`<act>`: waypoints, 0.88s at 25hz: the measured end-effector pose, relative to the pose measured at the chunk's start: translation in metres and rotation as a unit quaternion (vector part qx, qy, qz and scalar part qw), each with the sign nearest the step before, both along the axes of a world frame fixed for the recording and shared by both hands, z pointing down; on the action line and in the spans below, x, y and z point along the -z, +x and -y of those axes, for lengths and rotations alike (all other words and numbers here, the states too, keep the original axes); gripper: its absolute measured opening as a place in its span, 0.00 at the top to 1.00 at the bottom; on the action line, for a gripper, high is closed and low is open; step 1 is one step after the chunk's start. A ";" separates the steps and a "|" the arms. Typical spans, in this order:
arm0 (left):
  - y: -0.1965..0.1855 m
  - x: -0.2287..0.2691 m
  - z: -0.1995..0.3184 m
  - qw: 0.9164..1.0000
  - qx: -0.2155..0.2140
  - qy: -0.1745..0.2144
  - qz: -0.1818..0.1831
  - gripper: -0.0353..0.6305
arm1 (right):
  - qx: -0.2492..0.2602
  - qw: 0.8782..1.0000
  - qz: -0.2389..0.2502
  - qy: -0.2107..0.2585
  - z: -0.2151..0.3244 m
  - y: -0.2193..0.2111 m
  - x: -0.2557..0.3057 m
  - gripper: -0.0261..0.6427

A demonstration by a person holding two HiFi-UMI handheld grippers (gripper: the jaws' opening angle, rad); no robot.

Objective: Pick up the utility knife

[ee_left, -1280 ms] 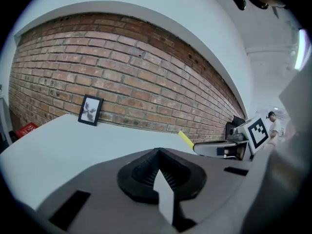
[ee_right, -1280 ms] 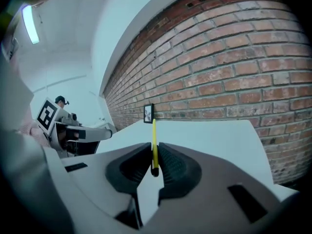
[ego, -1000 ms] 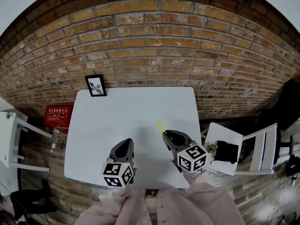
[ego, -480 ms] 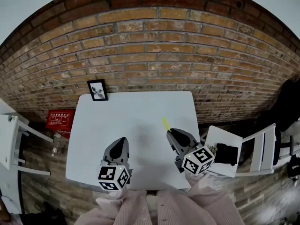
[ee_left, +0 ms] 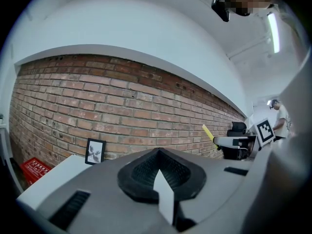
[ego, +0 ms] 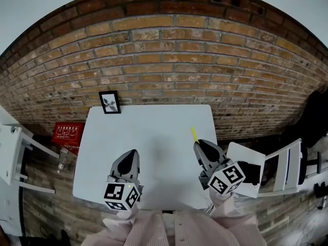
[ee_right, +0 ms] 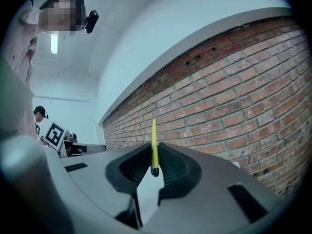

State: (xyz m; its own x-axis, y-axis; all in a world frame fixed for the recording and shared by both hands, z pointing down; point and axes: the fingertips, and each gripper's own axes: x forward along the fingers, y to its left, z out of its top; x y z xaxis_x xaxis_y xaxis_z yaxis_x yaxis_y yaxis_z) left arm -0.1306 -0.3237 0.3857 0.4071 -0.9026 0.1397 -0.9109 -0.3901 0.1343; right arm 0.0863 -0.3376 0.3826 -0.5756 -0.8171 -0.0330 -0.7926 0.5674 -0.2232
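Lifted higher off the table (ego: 154, 127), both level, my right gripper (ego: 200, 144) pinches the knife (ego: 194, 134) jutting past its tips; left gripper (ego: 132, 153) closed, empty.

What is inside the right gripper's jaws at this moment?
The yellow utility knife, clamped in the right gripper, one end sticking out past the jaws. It shows edge-on only; the jaws cover its flat sides.

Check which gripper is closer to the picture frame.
Left. The left gripper is nearly straight in front of the picture frame; the right gripper, clamping the knife, is over the table edge opposite.
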 end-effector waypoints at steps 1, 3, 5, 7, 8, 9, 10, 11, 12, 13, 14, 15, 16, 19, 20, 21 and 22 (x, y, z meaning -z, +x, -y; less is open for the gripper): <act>0.000 0.003 0.000 1.000 -0.001 0.004 0.001 0.96 | -0.002 1.000 0.001 0.004 -0.001 0.002 0.005 0.89; -0.002 0.007 0.000 1.000 -0.002 0.010 0.007 0.96 | -0.007 1.000 0.001 0.014 -0.003 0.005 0.013 0.89; -0.004 0.012 0.001 1.000 -0.002 0.017 0.008 0.96 | -0.013 1.000 0.001 0.025 -0.004 0.010 0.022 0.89; -0.007 0.017 0.001 1.000 -0.002 0.023 0.010 0.96 | -0.019 0.999 0.001 0.034 -0.005 0.014 0.030 0.89; -0.008 0.020 0.001 1.000 -0.001 0.026 0.010 0.96 | -0.022 0.999 0.000 0.038 -0.005 0.016 0.033 0.89; -0.010 0.022 0.001 1.000 0.000 0.029 0.011 0.96 | -0.025 0.999 0.001 0.042 -0.006 0.019 0.036 0.89; -0.011 0.025 0.002 0.999 0.001 0.031 0.011 0.96 | -0.027 0.999 0.002 0.045 -0.007 0.021 0.038 0.89; -0.013 0.027 0.002 0.999 0.002 0.034 0.011 0.96 | -0.030 0.998 0.003 0.048 -0.007 0.023 0.040 0.89; -0.014 0.029 0.002 0.999 0.003 0.036 0.011 0.96 | -0.033 0.998 0.005 0.050 -0.008 0.025 0.042 0.89; -0.015 0.031 0.002 0.999 0.004 0.039 0.011 0.96 | -0.036 0.998 0.006 0.051 -0.008 0.026 0.043 0.89; -0.016 0.033 0.002 0.999 0.004 0.042 0.012 0.96 | -0.039 0.998 0.007 0.053 -0.009 0.028 0.043 0.89; -0.017 0.036 0.002 0.999 0.005 0.044 0.012 0.96 | -0.041 0.998 0.008 0.053 -0.009 0.029 0.044 0.89; -0.019 0.038 0.002 0.999 0.006 0.047 0.013 0.96 | -0.043 0.998 0.008 0.054 -0.009 0.031 0.045 0.89; -0.021 0.042 0.002 0.999 0.010 0.051 0.015 0.96 | -0.047 0.997 0.010 0.053 -0.009 0.035 0.046 0.89; -0.022 0.043 0.002 0.999 0.011 0.051 0.015 0.96 | -0.048 0.997 0.011 0.052 -0.009 0.037 0.046 0.89; -0.022 0.043 0.001 0.999 0.011 0.051 0.016 0.96 | -0.050 0.997 0.011 0.051 -0.009 0.038 0.045 0.89; -0.022 0.043 0.000 0.999 0.012 0.051 0.016 0.96 | -0.051 0.997 0.011 0.050 -0.009 0.039 0.045 0.89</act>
